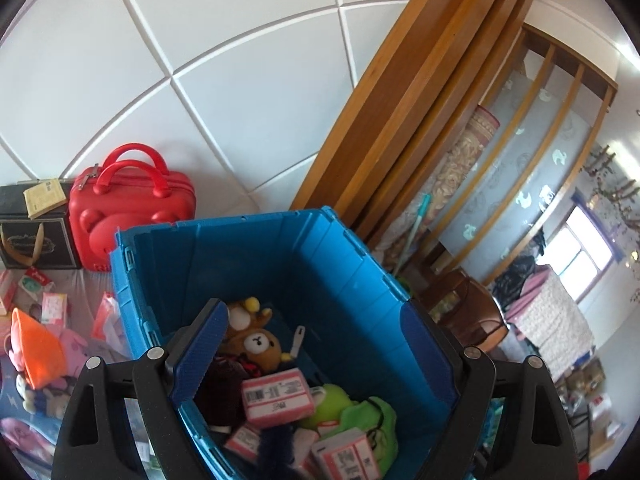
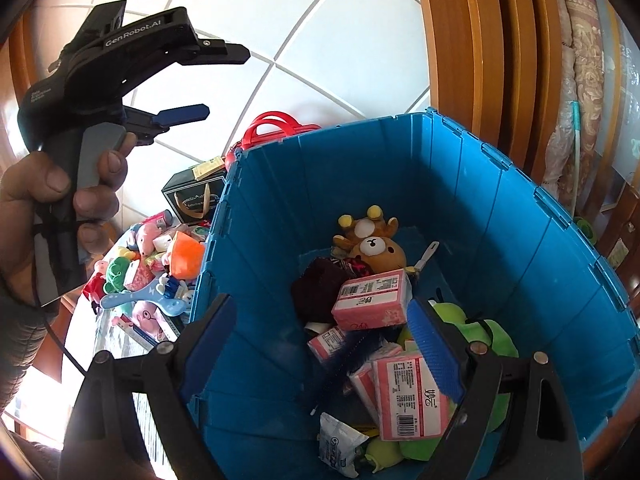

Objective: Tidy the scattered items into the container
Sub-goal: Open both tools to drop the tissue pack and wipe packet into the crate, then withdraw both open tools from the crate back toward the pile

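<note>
Both grippers, left gripper (image 1: 316, 344) and right gripper (image 2: 320, 344), spread and empty over the blue bin (image 2: 520, 216); I'd next swing left to the toy pile (image 2: 160, 272), approaching low.

Between and ahead of both wide-open jaw pairs: deep blue ribbed plastic crate (image 2: 500, 216), upper volume free, walls bounding every side. Below the jaws: floor crowded with pink wrapped tissue packs (image 2: 374, 300), brown plush bear (image 2: 378, 254), green plush toy (image 2: 488, 334). Left of crate: heaped small toys (image 2: 160, 272), red hard-shell handbag (image 1: 132, 216).
</note>
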`<state>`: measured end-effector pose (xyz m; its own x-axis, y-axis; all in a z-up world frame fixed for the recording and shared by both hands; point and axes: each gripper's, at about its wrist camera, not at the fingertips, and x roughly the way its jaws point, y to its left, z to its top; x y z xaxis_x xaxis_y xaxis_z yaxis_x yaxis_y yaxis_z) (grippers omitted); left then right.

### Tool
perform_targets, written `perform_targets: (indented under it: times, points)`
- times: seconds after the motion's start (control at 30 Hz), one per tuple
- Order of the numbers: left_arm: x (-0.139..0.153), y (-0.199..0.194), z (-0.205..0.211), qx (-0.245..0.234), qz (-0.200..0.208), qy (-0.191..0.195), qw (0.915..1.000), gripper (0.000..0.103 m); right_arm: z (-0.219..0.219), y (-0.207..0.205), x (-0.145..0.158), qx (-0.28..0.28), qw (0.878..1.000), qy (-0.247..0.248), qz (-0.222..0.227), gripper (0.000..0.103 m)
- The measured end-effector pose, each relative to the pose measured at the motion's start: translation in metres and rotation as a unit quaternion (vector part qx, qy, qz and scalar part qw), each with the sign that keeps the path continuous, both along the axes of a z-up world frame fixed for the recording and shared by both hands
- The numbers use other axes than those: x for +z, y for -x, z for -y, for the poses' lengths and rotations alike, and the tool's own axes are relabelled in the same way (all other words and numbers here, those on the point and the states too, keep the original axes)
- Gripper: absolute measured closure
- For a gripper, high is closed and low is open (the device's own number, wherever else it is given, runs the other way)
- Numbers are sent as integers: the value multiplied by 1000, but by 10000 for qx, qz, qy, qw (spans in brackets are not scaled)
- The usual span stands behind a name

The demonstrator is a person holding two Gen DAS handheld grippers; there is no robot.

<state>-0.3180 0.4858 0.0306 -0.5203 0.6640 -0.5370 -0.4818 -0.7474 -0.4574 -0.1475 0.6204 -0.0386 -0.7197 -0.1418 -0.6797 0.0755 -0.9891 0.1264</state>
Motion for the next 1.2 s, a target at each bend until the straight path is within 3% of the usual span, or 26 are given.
perform_targets:
  times: [0.37,0.7,0.93,1.2]
  points:
    - [-12,-20,49,320,63,38,9995,15,35,0,4,256,9994,-209,-91,15]
    - [-57,-48,149,1002,387,45,9942,14,102,9,6,807,9959,-376,-153,13]
    - [-122,-79,231,1555,1033,310,9819,14,161,19,-10,1239,9916,-374,77,12]
    - [-204,-103,315,2191,1841,430,9572,14,216,18,-28,1478,9874,-516,237,12]
